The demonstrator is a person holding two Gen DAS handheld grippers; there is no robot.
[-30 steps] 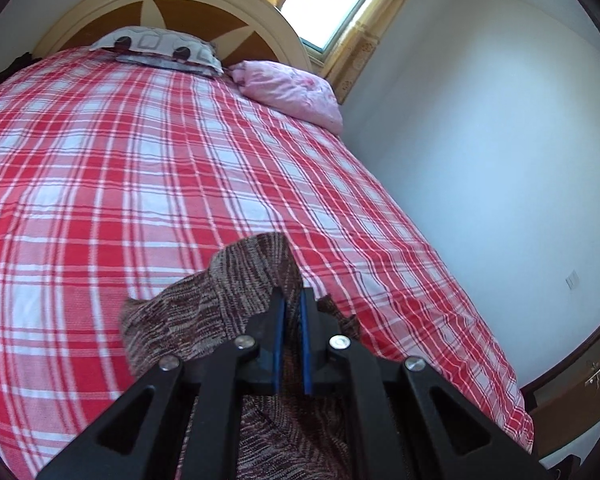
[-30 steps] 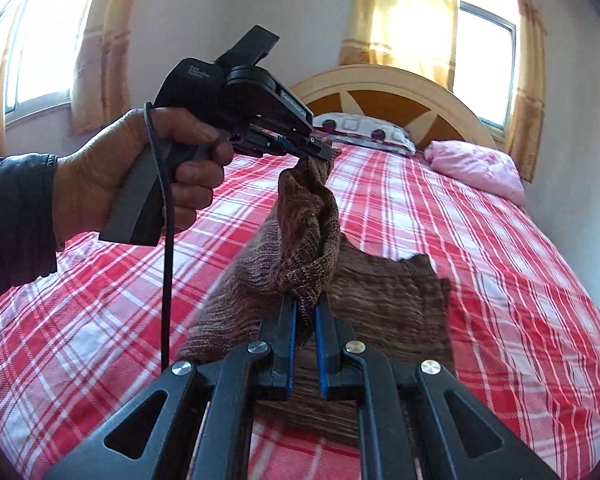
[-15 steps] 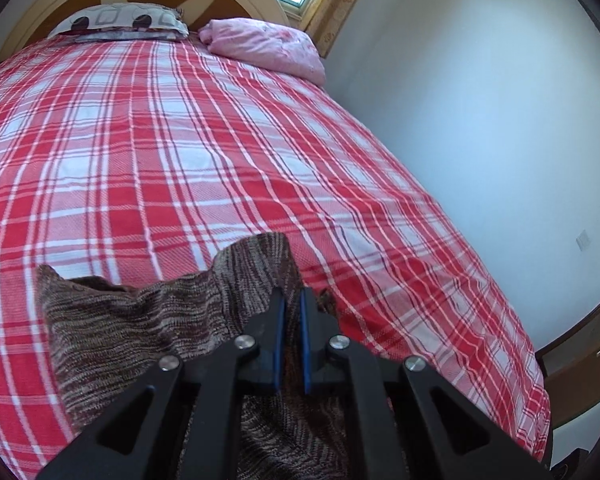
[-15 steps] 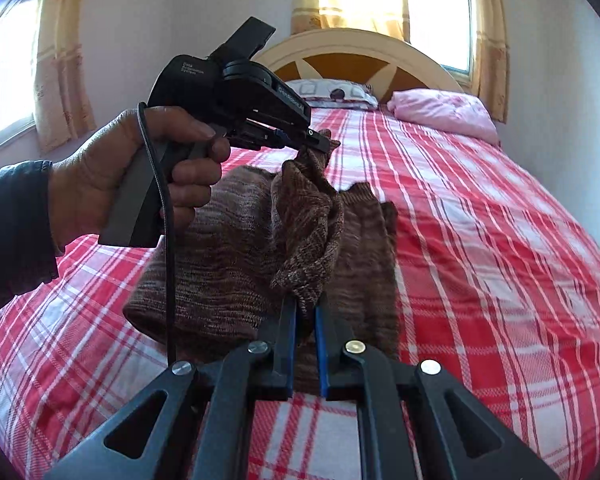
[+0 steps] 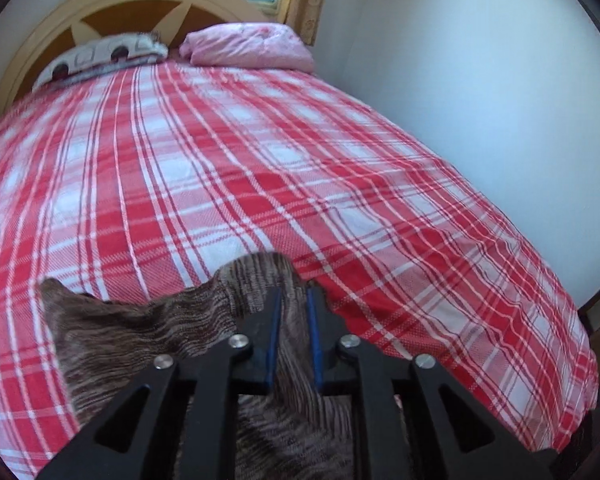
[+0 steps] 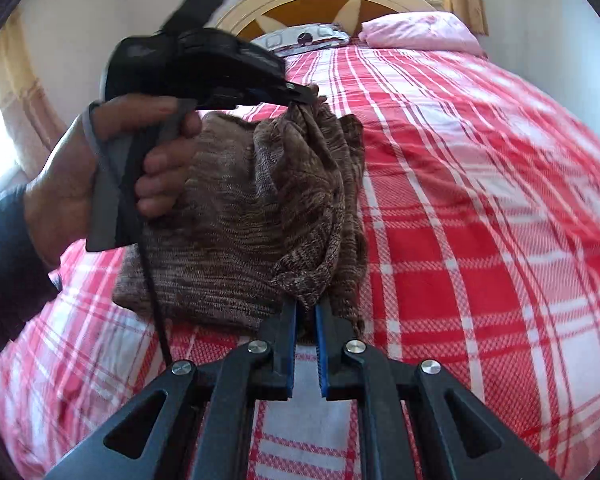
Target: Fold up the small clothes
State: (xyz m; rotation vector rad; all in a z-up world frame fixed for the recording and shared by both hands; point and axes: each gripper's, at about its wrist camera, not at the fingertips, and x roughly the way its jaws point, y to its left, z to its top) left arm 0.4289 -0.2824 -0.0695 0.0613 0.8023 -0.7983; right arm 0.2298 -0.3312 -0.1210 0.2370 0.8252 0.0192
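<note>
- I see the brown knit garment (image 6: 240, 216) partly lifted off the bed (image 6: 480, 200), its lower part bunched on the red plaid sheet and one edge strung up between my two tools.
- My right hand-held gripper (image 6: 306, 312) has its blue-lined fingers drawn nearly together on the near fold of the knit; cloth fills the narrow gap between them.
- My left hand-held gripper (image 6: 306, 98), seen from the right wrist view, pinches the far top corner of the garment above the bed, and the fabric hangs down from its tip in gathers.
- From the left wrist view, that same left tool (image 5: 294, 300) shows a strip of knit running between its close-set fingers, with the rest of the garment (image 5: 140, 332) spreading to the left over the sheet.
- The left hand (image 6: 100, 184) wraps the tool's handle, a black cable (image 6: 152, 280) trailing down from it.
- At the head of the bed lie a patterned pillow (image 5: 100, 56) and a pink pillow (image 5: 248, 46), against a cream headboard (image 5: 148, 4).
</note>
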